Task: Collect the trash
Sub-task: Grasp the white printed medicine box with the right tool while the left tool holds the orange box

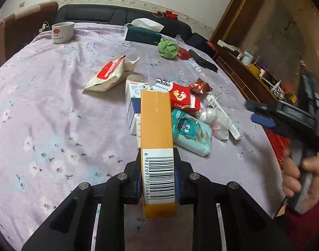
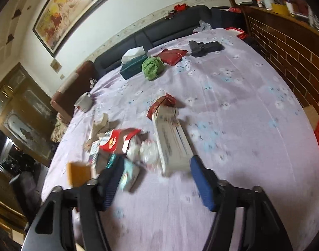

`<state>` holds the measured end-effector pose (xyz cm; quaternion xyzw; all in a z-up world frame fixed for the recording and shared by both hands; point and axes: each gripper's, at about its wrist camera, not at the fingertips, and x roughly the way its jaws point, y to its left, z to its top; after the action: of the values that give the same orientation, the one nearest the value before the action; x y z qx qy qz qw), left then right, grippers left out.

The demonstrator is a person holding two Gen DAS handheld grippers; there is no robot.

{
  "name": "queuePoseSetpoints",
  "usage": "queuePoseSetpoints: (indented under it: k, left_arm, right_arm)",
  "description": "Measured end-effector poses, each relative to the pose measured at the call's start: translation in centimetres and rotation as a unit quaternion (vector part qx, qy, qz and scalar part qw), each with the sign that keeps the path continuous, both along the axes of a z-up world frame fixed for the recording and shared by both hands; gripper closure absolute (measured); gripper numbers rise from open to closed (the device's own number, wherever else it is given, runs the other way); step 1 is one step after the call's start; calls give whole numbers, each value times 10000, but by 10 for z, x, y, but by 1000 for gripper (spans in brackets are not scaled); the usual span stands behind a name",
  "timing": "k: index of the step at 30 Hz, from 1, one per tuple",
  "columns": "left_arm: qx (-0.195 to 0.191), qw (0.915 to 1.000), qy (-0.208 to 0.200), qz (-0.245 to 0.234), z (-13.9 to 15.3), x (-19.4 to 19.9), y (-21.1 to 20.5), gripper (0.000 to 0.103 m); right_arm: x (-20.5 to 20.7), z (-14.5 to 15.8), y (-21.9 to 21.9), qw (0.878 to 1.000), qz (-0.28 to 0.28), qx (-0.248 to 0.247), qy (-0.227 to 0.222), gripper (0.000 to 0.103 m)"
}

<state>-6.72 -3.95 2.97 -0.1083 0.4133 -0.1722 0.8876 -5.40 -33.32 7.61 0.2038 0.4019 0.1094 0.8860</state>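
Observation:
My left gripper (image 1: 158,156) is shut on a long orange box (image 1: 157,129) with a barcode and holds it above the lilac tablecloth (image 1: 44,115). Trash lies beyond it: a white and blue carton (image 1: 133,96), a red and white box (image 1: 181,96), a teal tissue pack (image 1: 190,131), a white tube box (image 1: 223,115), a red wrapper (image 1: 200,86) and a white pouch (image 1: 107,75). My right gripper (image 2: 155,177) is open above the table, its blue fingers either side of the near end of the white tube box (image 2: 172,142). The orange box (image 2: 78,173) shows at its left.
A mug (image 1: 62,31), a dark green tissue box (image 1: 141,34), a green cloth ball (image 1: 167,49) and a black object (image 1: 203,60) sit at the far side. A dark sofa (image 1: 92,14) is behind. A red basket (image 1: 277,146) stands beside the table's right edge.

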Motion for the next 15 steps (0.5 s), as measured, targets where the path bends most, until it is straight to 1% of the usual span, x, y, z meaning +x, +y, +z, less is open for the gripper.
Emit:
queuePoseSetpoints:
  k: [2, 5, 7, 11, 15]
  left_arm:
    - [17, 10000, 4, 0, -3, -1, 2, 81]
    - [39, 10000, -31, -36, -4, -2, 2, 81]
    - [72, 9999, -56, -58, -3, -3, 0, 81]
    - [106, 9999, -45, -70, -5, 0, -5, 81]
    - [171, 9998, -67, -73, -6, 2, -9, 81]
  right_arm:
    - [16, -3, 7, 9995, -20, -318, 59, 31]
    - [39, -14, 12, 9986, 8, -482, 234, 31]
    - [50, -25, 16, 9958, -18, -836, 379, 31]
    - [54, -42, 20, 9922, 61, -1124, 528, 31]
    - [51, -50, 19, 9881, 74, -1458, 480, 31]
